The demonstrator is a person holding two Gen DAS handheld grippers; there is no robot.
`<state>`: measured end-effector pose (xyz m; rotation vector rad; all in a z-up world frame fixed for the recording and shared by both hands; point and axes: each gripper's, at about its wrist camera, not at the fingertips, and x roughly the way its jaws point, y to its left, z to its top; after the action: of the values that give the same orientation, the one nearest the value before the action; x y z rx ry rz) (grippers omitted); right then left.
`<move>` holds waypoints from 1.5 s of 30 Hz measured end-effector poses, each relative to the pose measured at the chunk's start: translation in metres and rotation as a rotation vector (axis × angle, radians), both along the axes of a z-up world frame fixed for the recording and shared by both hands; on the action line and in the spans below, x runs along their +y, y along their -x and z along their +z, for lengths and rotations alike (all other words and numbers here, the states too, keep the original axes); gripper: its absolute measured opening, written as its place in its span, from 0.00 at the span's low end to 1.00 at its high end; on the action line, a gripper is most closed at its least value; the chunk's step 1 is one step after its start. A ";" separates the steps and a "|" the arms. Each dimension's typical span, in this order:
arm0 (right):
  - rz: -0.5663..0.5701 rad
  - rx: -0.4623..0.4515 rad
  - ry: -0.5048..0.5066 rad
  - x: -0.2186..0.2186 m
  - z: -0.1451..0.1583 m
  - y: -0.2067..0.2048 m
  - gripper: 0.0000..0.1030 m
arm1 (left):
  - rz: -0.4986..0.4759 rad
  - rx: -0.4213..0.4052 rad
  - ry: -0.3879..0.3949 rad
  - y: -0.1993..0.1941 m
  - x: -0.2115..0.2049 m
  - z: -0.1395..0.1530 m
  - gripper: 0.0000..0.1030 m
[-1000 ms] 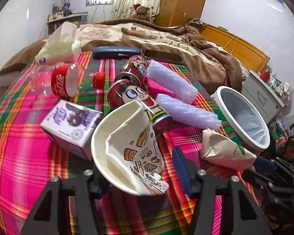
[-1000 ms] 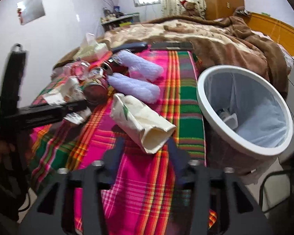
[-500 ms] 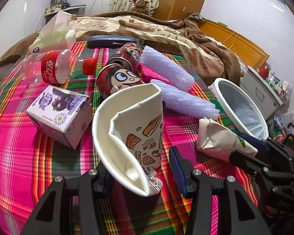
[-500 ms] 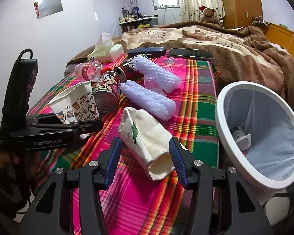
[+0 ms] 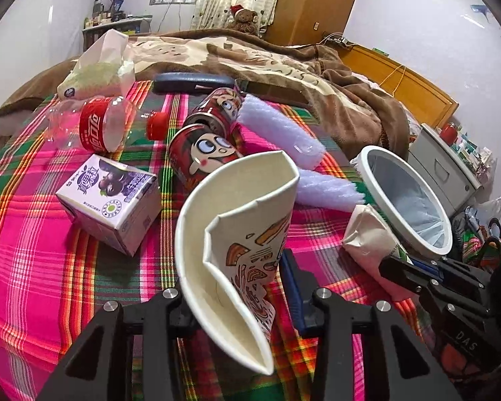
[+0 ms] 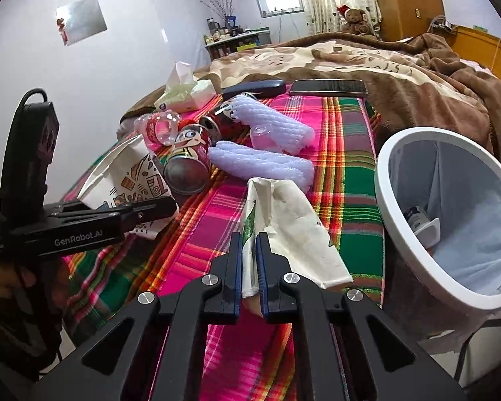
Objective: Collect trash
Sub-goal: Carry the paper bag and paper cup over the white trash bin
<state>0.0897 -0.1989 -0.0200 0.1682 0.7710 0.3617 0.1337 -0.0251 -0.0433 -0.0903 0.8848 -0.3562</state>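
Observation:
A crushed white paper cup (image 5: 237,207) with orange doodles stands mouth-up between the jaws of my left gripper (image 5: 237,277), which are closing and pinching its lower part. The same cup (image 6: 127,173) and left gripper (image 6: 143,210) show at the left of the right wrist view. My right gripper (image 6: 249,237) is shut on the near edge of a cream paper bag (image 6: 290,210) with a green print, lying on the plaid cloth. From the left wrist view, the bag (image 5: 367,234) sits beside the right gripper (image 5: 394,264). A white-rimmed bin (image 6: 384,193) with a pale liner stands just right of the bag.
On the plaid bedcover (image 5: 33,234) lie two red cartoon cans (image 5: 200,153), a clear cola bottle (image 5: 97,127), a purple drink carton (image 5: 113,200) and lilac foam sleeves (image 5: 280,130). Farther back are a tissue pack (image 5: 97,73), a dark case (image 5: 193,82), a phone (image 6: 327,87) and a brown blanket (image 6: 417,77).
The right jaws went from wide around the paper bag to shut on its edge. The left jaws narrowed, folding the cup tighter and tipping it more upright.

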 end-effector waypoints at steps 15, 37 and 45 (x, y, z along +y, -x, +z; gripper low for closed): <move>-0.066 -0.050 -0.076 -0.025 0.017 0.007 0.07 | -0.061 -0.057 -0.025 0.015 -0.024 0.033 0.39; -0.284 -0.102 -0.030 -0.108 0.033 0.009 0.07 | -0.244 -0.142 -0.031 0.004 -0.132 0.066 0.39; -0.348 -0.071 -0.005 -0.135 0.024 -0.002 0.07 | -0.312 -0.128 -0.027 -0.008 -0.177 0.064 0.39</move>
<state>0.0919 -0.3342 0.0042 0.2886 0.6564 0.0391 0.1420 -0.2016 0.0210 0.0962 0.7767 -0.6344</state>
